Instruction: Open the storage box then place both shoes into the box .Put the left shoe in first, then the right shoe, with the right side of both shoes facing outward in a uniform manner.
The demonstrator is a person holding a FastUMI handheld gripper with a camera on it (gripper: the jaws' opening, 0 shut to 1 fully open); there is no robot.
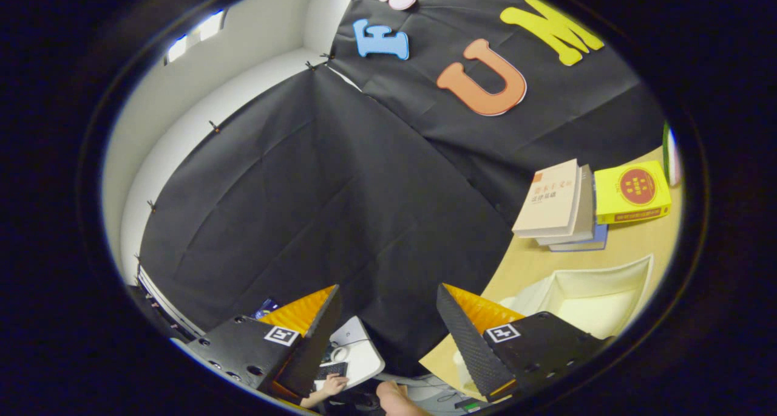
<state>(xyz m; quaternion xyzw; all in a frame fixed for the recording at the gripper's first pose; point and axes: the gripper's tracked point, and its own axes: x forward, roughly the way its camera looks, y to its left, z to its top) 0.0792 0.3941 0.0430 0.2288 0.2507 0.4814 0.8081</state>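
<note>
Nearest the camera, the gripper stands with its two fingers spread wide apart, a broad gap between the tips; nothing lies between them and neither finger touches any object. Each finger carries a small square marker on its upper face. Beyond the gap hangs the black cloth wall of the booth, pinned along its upper edge to a white wall. Past the right finger lies the light wooden desk. On it, just beyond that finger, sits the storage box, white, its top open and its pale interior visible; no shoe can be seen inside the part that shows. Further along the desk, near the cloth, rests a stack of books with a beige cover uppermost, and just beside it a yellow book with a red round emblem. Below the fingers, well apart from the desk, a small white table holds a keyboard, with a person's hand resting at it.
</note>
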